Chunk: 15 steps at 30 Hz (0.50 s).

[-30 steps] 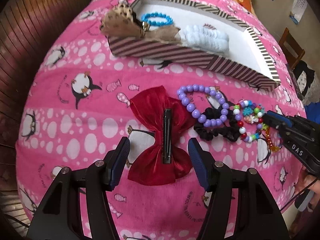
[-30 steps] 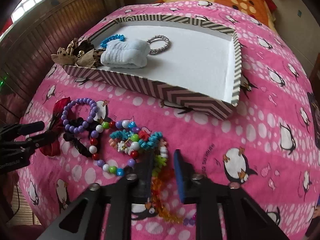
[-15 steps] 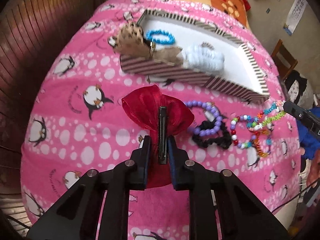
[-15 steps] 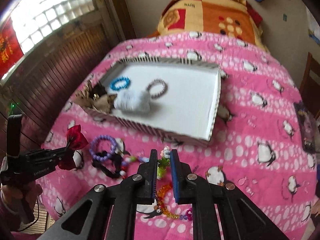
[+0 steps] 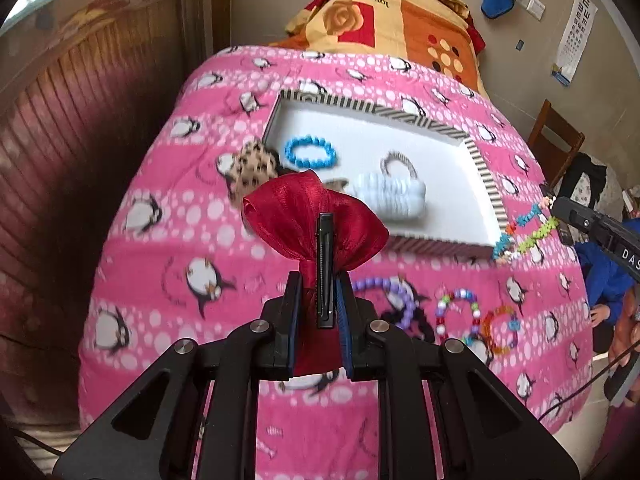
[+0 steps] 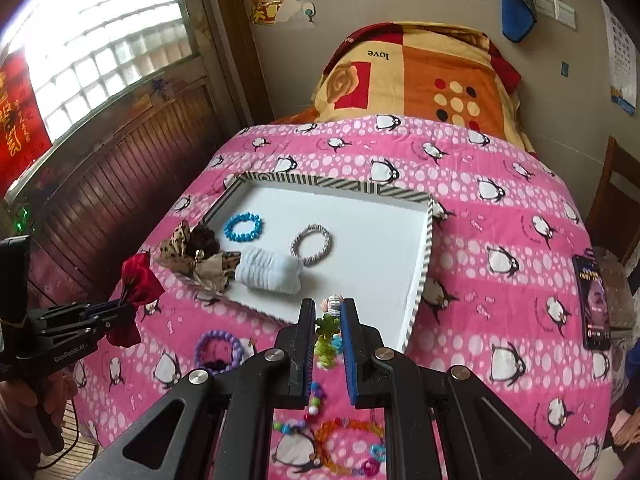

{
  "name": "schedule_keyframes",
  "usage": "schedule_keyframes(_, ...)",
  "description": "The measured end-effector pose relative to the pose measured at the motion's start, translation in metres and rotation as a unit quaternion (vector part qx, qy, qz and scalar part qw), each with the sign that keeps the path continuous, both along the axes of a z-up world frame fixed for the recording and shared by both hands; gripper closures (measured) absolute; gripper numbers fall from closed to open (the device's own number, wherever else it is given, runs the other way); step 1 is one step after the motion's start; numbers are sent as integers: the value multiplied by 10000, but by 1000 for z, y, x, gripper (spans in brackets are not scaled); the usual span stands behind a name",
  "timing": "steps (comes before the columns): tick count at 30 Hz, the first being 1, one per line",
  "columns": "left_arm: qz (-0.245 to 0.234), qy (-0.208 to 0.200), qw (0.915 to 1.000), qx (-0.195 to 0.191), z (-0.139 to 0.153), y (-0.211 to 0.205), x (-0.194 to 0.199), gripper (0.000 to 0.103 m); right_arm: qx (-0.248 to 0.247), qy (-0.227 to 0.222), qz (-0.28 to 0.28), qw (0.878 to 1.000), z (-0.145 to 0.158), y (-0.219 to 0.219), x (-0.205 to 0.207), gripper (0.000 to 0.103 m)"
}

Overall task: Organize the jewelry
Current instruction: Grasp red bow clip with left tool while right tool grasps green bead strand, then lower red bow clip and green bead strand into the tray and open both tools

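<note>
- The orange, yellow and red patchwork quilt [image 6: 420, 76] heaped at the far end of the bed bears the word "love", seen upside down.
- The black right gripper [image 5: 554, 205] carries white letters "DAS", cut off at the picture's edge.
- The black left gripper [image 6: 127, 305] has small white lettering, too blurred to read.
- A white eye chart [image 5: 576, 36] hangs on the far right wall; its symbols are too small to make out.

You get soft daylight from the glass-block window [image 6: 96, 44], which blows out white at upper left. The left wrist view is motion-smeared across the pink blanket [image 5: 168, 240], while the right view stays crisp. Fisheye bends both pictures hard, with dark vignetted corners.
</note>
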<state>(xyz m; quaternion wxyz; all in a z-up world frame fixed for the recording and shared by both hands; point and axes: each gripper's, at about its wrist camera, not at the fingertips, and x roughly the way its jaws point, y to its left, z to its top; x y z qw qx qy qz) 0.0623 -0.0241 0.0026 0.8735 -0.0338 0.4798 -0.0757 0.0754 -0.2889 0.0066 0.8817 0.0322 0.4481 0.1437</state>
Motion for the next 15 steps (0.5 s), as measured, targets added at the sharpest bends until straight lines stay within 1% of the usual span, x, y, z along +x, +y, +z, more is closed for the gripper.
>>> schedule_keyframes(9,28,-196,9995,240,13,-14,49,88,-34,32,91,9999,-3,14,32,91)
schedule_keyframes(15,12,-252,9990,382,14,-29,86,88,81,142,245,9996,-11,29,52,91)
